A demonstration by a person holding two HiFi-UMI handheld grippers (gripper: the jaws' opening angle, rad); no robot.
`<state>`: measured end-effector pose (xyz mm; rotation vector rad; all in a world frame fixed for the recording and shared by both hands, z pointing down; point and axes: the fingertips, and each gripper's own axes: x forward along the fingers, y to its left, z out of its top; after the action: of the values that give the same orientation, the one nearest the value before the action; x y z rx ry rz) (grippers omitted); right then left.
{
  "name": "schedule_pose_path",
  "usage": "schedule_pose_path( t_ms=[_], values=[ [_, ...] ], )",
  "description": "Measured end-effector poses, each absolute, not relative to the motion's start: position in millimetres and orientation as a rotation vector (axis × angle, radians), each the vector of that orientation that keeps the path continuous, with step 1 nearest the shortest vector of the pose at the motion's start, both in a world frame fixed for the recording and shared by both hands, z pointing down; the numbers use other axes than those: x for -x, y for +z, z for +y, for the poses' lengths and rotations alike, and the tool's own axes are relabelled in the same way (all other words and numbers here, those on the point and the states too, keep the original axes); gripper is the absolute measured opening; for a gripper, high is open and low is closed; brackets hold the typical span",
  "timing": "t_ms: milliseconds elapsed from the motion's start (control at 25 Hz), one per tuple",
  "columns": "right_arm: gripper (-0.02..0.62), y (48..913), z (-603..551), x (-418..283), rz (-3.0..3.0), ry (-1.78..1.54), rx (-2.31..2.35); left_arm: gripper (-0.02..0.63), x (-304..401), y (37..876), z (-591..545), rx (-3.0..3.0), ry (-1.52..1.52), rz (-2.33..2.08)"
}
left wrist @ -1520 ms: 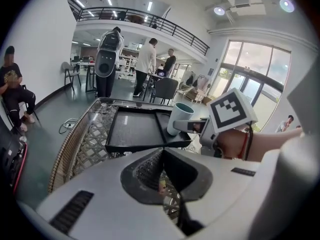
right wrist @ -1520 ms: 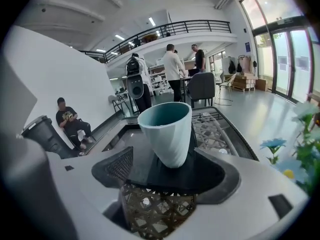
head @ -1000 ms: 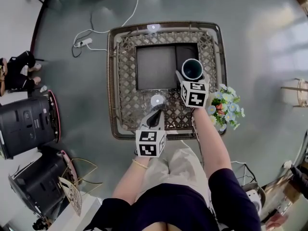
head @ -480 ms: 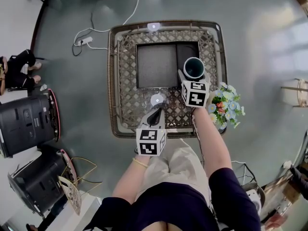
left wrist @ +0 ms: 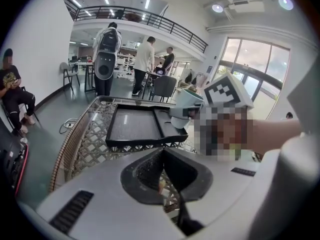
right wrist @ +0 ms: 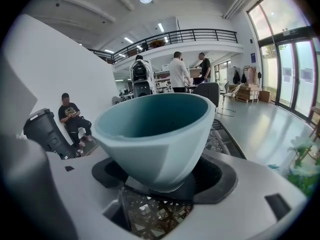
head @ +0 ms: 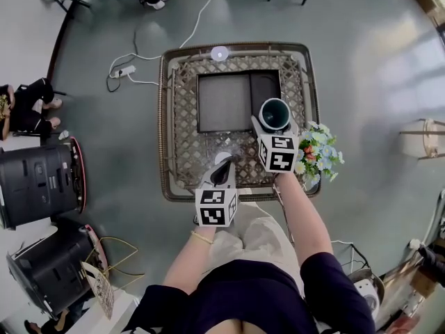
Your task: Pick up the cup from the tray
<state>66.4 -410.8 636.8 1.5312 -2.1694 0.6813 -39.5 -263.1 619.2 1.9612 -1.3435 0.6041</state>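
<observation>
A teal cup (head: 275, 111) sits upright between the jaws of my right gripper (head: 275, 125), whose pads press on its lower wall. The cup (right wrist: 155, 134) fills the right gripper view above that gripper (right wrist: 160, 184). It hangs over the near right corner of the black tray (head: 226, 103), raised off it, as the cup (left wrist: 187, 109) beside the tray (left wrist: 132, 126) shows in the left gripper view. My left gripper (head: 224, 165) is shut with nothing in it, low over the table's front part. Its pads meet at my left gripper (left wrist: 162, 156).
The tray lies on a wicker table (head: 181, 124) with a glass top. A bunch of flowers (head: 316, 152) stands at its right edge, close to my right arm. Small white discs lie at the far edge (head: 220, 54) and under my left gripper. Black bins (head: 38, 183) stand at the left.
My right gripper has come slightly toward me with the cup, from over the tray's right compartment to its near right corner. My left gripper has stayed put.
</observation>
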Motion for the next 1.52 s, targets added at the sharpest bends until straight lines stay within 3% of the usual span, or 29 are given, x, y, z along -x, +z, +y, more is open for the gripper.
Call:
schedule_pose_path(
  t_ms=[720,1520],
  values=[
    [0.367,549.9,-290.8,-63.6,-2.284,0.677,-1.466,0.008,44.5,564.2,-238.7,-2.021,0.523,-1.414],
    [0.362,530.7,-248.2,-54.8,-2.325,0.620,-1.424,0.008,41.7,544.4,-220.8,-2.067,0.531,-1.424]
  ],
)
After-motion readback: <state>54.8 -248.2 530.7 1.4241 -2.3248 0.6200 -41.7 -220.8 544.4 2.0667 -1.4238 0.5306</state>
